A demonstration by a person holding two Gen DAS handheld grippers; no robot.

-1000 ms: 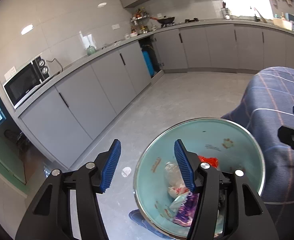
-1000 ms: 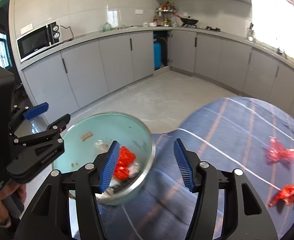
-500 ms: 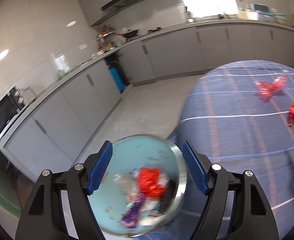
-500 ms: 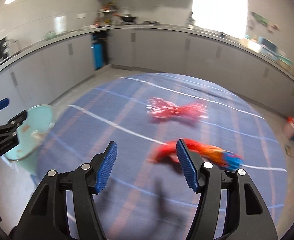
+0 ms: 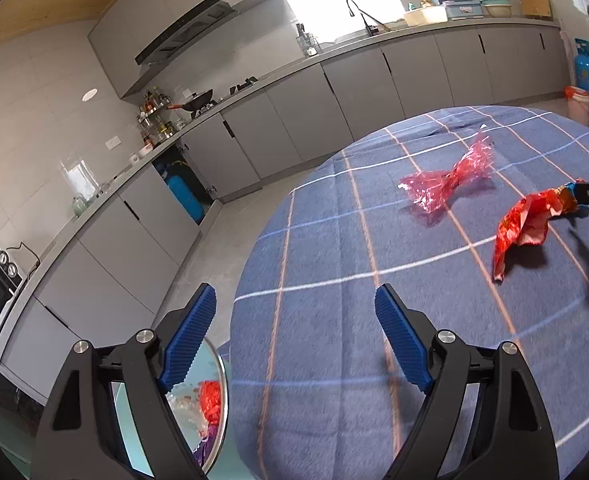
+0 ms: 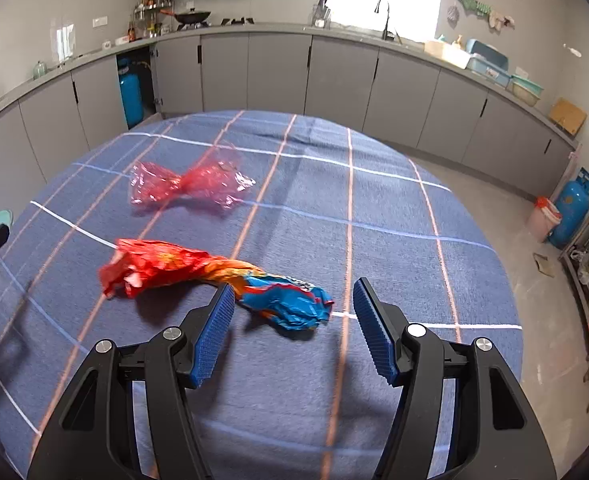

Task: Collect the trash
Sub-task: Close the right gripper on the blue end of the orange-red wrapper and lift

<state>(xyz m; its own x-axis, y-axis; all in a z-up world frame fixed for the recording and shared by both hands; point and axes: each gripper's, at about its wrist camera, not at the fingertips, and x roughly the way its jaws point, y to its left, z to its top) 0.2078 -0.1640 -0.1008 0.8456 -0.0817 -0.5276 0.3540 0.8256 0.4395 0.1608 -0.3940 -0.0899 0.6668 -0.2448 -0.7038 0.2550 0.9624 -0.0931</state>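
Right wrist view: right gripper (image 6: 292, 328) hung over the bench (image 6: 394, 216), jaws parted, empty, above the red-blue wrapper (image 6: 218, 276). Pink wrapper (image 6: 186, 186) lay beyond. Left gripper (image 5: 296, 340) jaws were opening, empty; bowl (image 5: 220, 396) sat below.

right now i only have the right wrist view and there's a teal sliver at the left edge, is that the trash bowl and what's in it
observer: yes, it's the bowl. The left wrist view shows a red wrapper and clear plastic inside it.
operator: is the left tool holding anything
observer: no, the left tool is opening with nothing between its pads.
operator: how near am i to the red and blue wrapper
observer: in the left view your right tool reaches the blue end of the red and blue wrapper. I can't tell whether they touch.
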